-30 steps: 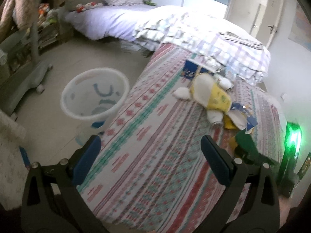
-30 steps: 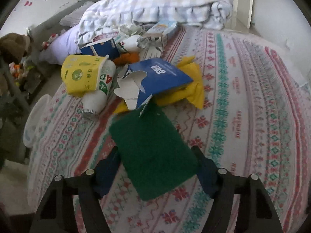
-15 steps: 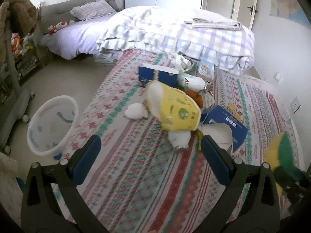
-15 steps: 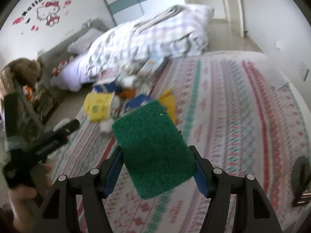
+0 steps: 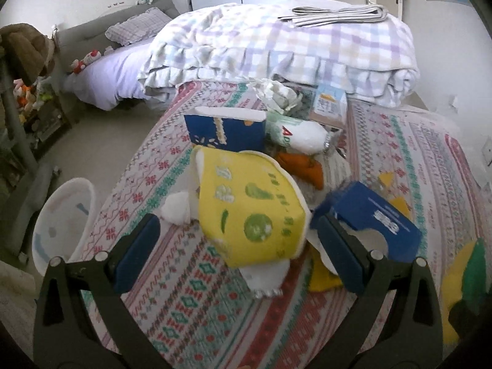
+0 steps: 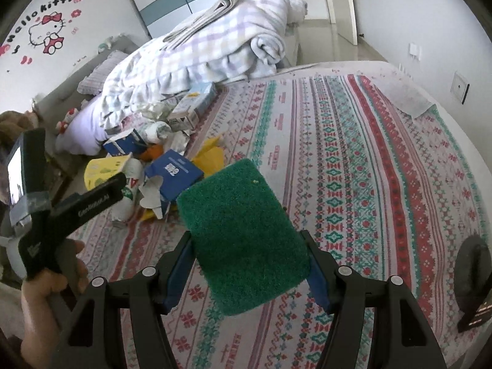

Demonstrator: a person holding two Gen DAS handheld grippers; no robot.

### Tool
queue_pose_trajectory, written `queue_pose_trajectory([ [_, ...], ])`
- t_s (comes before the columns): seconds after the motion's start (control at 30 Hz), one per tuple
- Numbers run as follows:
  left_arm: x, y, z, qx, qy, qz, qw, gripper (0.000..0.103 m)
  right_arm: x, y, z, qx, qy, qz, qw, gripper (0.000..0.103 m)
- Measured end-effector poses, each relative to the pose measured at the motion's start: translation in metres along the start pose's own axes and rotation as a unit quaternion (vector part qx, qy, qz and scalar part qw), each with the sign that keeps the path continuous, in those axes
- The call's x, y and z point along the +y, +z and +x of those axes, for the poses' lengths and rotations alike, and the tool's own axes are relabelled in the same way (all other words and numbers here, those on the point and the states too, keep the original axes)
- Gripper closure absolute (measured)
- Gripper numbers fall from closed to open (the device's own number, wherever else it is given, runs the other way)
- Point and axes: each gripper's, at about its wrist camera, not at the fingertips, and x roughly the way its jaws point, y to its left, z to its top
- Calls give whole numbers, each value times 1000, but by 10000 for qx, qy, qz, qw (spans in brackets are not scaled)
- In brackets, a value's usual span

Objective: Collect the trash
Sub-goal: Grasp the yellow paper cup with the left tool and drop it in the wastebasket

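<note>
My left gripper (image 5: 236, 255) is open, low over the patterned bed cover, its blue pads either side of a crushed yellow paper cup (image 5: 252, 206) without touching it. Around the cup lies a pile of trash: a torn blue box (image 5: 369, 218), a second blue box (image 5: 226, 129), a white bottle (image 5: 295, 132) and an orange wrapper (image 5: 303, 166). My right gripper (image 6: 249, 264) is shut on a green scouring sponge (image 6: 243, 233) and holds it above the bed. The sponge (image 5: 473, 270) also shows at the right edge of the left wrist view. The left gripper (image 6: 77, 209) is held by a hand (image 6: 49, 283).
A white waste bin (image 5: 61, 221) stands on the floor left of the bed. A folded checked quilt (image 5: 276, 49) lies behind the pile. A second bed (image 5: 107, 77) and a shelf with toys (image 5: 27, 101) are at the far left. A dark object (image 6: 473, 276) sits at the bed's right edge.
My left gripper swung from over the bin side of the bed to the trash pile and closed in on the yellow cup. My right gripper lifted the green sponge up and away from the pile.
</note>
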Motion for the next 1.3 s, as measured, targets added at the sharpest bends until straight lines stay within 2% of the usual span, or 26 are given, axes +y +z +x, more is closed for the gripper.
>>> queue_pose_trajectory([
  [0.07, 2, 1, 4, 29, 35, -20, 10000, 13, 0, -1, 2, 14, -7, 3, 10000, 35],
  [0.13, 4, 0, 8, 123, 44, -36, 9999, 37, 0, -1, 4, 27, -19, 17, 10000, 35],
  [0.2, 8, -1, 9, 169, -55, -142, 9997, 36, 0, -1, 5, 35, -27, 27, 10000, 35],
  [0.47, 24, -4, -21, -108, -491, -465, 9977, 37, 11, 2, 1, -81, -28, -47, 10000, 35],
  [0.73, 72, -15, -52, -338, -717, -880, 9930, 38, 40, 5, 0, -171, 180, -220, 9994, 35],
  [0.9, 108, -23, -64, -429, -620, -1098, 9911, 38, 68, 4, 3, -178, 355, -353, 9986, 35],
  [1.13, 165, -31, -77, -609, -243, -1307, 9893, 38, 124, 0, 12, -133, 650, -751, 9950, 35],
  [1.3, 202, -43, -72, -568, -5, -1622, 9851, 38, 164, -5, 21, -81, 812, -1055, 9911, 35],
])
